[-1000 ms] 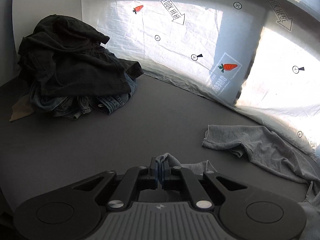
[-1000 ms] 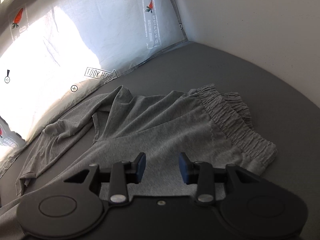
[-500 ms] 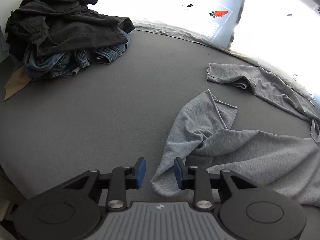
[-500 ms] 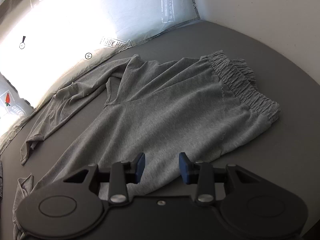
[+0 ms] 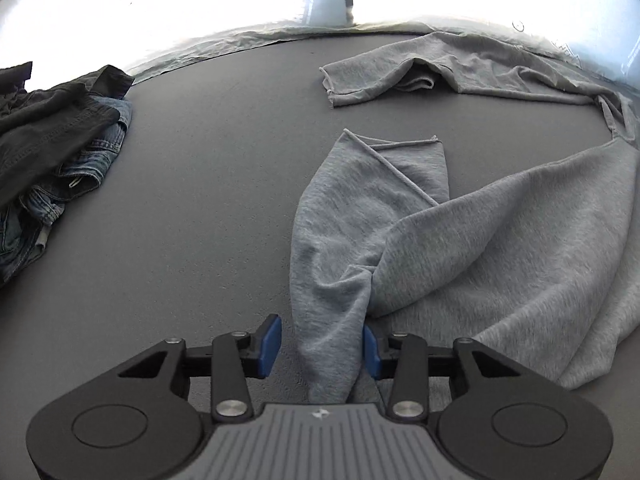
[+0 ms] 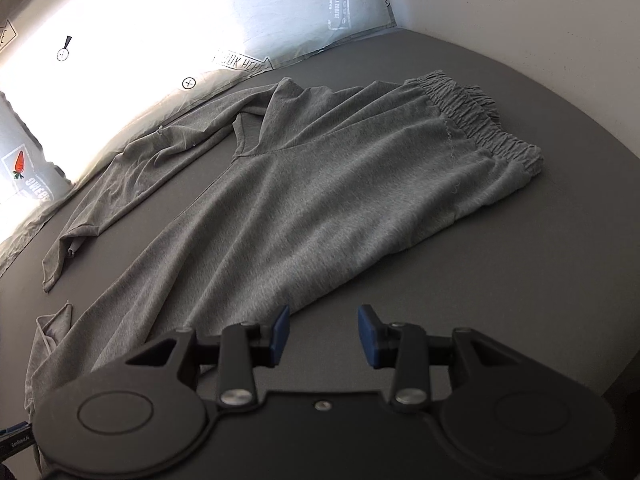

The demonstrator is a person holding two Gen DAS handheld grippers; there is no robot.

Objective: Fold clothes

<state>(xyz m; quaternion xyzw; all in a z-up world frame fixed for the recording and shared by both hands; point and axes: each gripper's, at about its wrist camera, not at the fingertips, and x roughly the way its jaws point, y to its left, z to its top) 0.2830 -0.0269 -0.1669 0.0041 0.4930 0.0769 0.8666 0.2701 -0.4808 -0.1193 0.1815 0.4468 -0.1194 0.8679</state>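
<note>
While the left gripper (image 5: 320, 346) tilts steeply down, jaws apart around a leg of the grey sweatpants (image 5: 500, 248) spread on the table (image 5: 200, 200), the right gripper (image 6: 323, 334) hangs likewise, part-open and empty, beside their edge.

Blown-out backlight — fisheye-warped edges

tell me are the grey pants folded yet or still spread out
Spread out, not folded: the grey pants lie open, one leg apart along the sheet and the other crumpled.
</note>
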